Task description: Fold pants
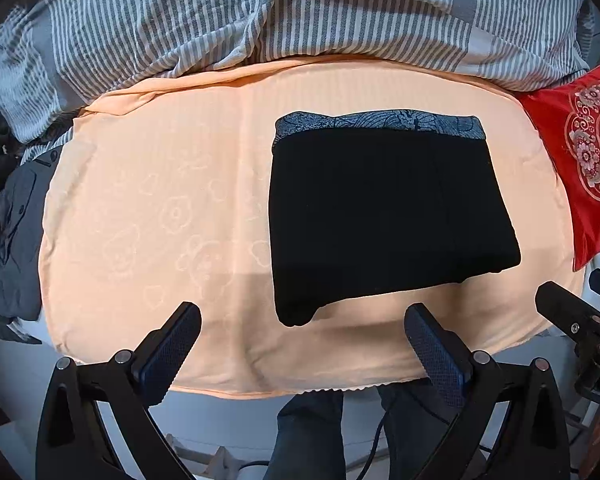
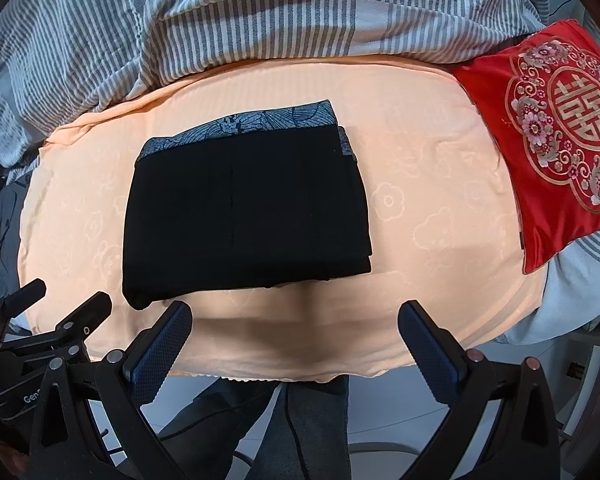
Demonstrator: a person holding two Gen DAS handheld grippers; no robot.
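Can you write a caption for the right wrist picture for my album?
Folded black pants rest on a peach blanket, the open right gripper hovering empty nearby, a red cushion beside.

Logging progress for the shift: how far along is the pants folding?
Looks essentially done: the black pants lie in a compact stacked rectangle on the peach towel, patterned waistband showing at the far edge. Nothing in hand: left gripper and right gripper are open, short of it. Little left beyond tidying.
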